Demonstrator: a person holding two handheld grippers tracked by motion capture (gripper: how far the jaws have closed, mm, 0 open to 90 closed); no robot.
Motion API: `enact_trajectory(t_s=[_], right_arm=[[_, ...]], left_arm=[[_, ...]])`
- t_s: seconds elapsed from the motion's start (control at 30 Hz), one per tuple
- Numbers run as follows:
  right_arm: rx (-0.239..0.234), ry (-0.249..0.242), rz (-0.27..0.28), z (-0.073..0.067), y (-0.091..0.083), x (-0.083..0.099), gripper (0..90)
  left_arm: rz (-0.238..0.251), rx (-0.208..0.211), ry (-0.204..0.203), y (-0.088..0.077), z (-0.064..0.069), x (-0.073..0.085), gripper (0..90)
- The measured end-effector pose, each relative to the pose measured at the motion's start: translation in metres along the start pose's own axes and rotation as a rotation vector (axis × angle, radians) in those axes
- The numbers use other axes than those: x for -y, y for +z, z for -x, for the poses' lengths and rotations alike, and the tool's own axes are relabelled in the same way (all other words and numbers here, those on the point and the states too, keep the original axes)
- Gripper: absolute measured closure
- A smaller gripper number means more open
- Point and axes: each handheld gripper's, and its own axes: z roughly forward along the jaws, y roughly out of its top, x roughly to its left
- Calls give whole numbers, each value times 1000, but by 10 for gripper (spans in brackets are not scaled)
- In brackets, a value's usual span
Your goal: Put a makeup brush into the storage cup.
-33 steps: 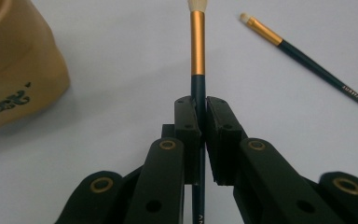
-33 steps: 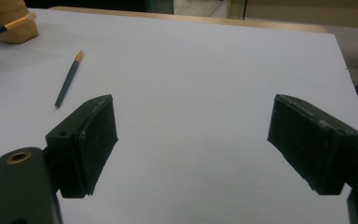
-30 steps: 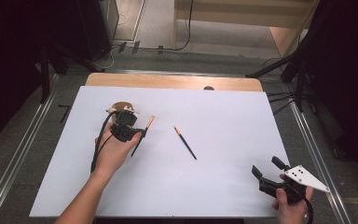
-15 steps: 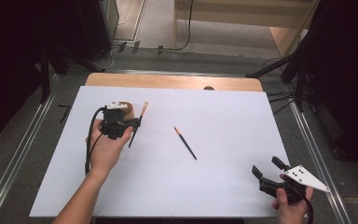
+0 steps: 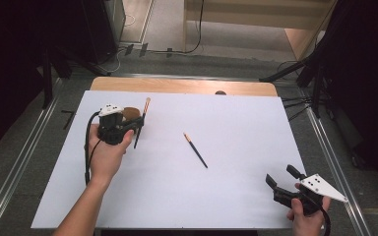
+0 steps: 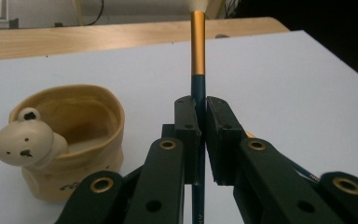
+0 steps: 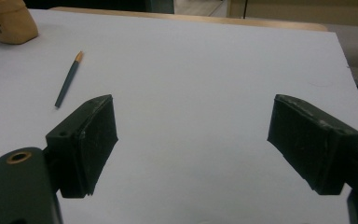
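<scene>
My left gripper [image 5: 137, 124] [image 6: 202, 106] is shut on a thin brush [image 5: 146, 105] [image 6: 197, 46] with a dark blue handle and a gold ferrule. It holds the brush off the sheet, nearly upright, with the tip pointing away. Just left of the jaws stands a small tan cup with a bear's head [image 5: 131, 112] [image 6: 70, 135]. A second dark brush with a gold tip [image 5: 195, 150] [image 7: 68, 79] lies flat mid-table. My right gripper [image 5: 281, 175] [image 7: 193, 140] rests at the near right corner, open, with nothing between its jaws.
A white sheet [image 5: 226, 196] covers the table, with a strip of bare wood [image 5: 187, 86] along the far edge. Metal rails run along both sides, and dark stands and cables sit on the floor beyond. The tan cup [image 7: 9, 18] sits far left in the right gripper view.
My left gripper has carried the brush left and toward the far side, rising a little, and now sits right beside the cup. The right gripper and the loose brush have not moved.
</scene>
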Motion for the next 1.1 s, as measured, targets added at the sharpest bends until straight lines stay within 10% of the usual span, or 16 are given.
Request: enact_trajectory(t_s=[1.1], right_arm=[[9,-2,2,0,0,0,158]], left_arm=[[184,52,-5,2,-19,3,842]])
